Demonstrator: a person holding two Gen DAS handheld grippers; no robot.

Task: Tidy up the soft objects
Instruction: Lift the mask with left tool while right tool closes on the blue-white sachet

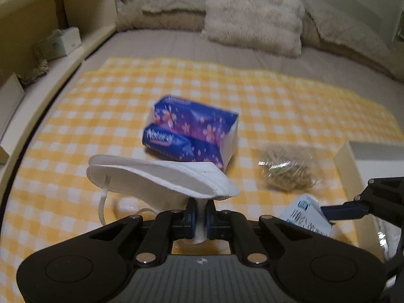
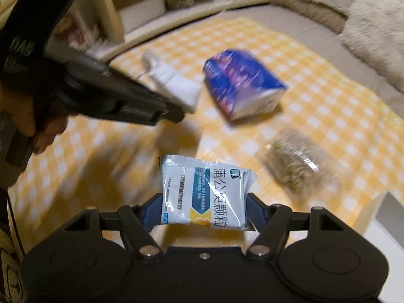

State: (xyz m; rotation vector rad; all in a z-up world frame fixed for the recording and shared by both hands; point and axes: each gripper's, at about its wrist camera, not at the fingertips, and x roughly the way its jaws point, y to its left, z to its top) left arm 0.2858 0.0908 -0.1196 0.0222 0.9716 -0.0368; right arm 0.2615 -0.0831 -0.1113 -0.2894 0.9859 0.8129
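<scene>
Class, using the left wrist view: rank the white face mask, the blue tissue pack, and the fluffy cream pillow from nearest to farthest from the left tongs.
1. White face mask: pinched in the left tongs, fanning out to the left.
2. Blue tissue pack: just beyond the mask, mid-blanket.
3. Fluffy cream pillow: far back, at the head of the bed.

both grippers, left gripper (image 1: 200,217) and right gripper (image 2: 204,208), have black linkages, silver rivets and blue finger pads (image 1: 190,216).
</scene>
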